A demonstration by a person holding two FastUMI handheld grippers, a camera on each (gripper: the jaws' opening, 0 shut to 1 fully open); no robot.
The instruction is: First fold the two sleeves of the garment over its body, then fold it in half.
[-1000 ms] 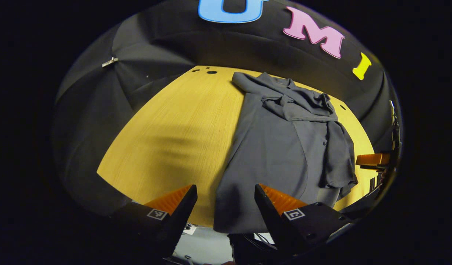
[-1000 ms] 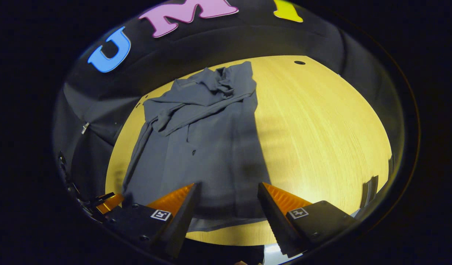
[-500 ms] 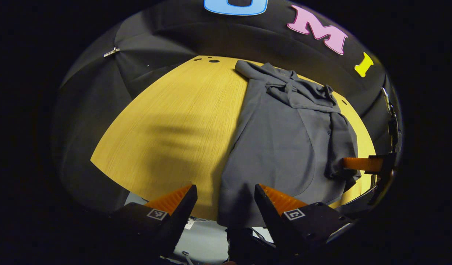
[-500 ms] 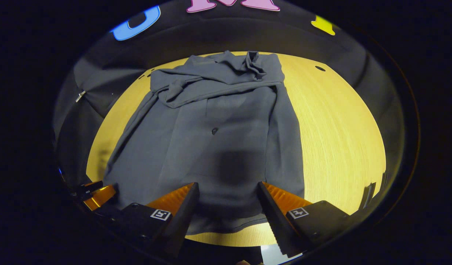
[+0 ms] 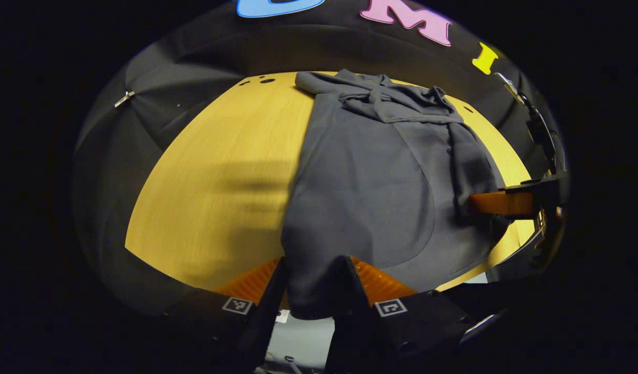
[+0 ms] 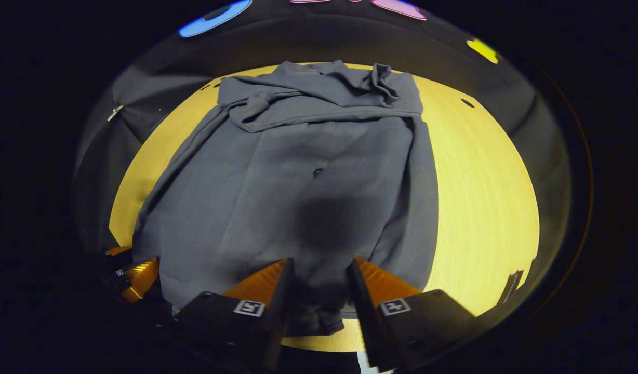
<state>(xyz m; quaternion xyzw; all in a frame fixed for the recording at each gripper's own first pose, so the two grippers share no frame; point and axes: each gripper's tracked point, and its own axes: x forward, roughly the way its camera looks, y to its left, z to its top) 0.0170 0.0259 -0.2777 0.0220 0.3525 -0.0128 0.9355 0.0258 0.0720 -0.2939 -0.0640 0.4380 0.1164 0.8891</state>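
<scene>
A dark grey garment (image 5: 371, 171) lies flat on the round yellow table (image 5: 220, 166), collar at the far side. Both sleeves (image 6: 319, 104) lie folded across its upper body. In the left gripper view my left gripper (image 5: 315, 283) stands at the near left corner of the hem, which hangs over the table edge. Its jaws are partly drawn in, with cloth between them and a wide gap left. In the right gripper view my right gripper (image 6: 321, 283) straddles the near hem of the garment (image 6: 308, 176) the same way. One of the right gripper's fingers (image 5: 501, 202) lies over the garment's right side.
Bare table (image 6: 485, 197) stretches to the right of the garment, and more to its left in the left gripper view. Small holes (image 5: 267, 80) mark the far edge. The black booth cloth rings the table. The left gripper's fingers (image 6: 137, 278) sit at the hem's left corner.
Both grippers have moved forward onto the near hem and their jaws have narrowed around the cloth. The right gripper has shifted left, from the garment's right edge to over its body.
</scene>
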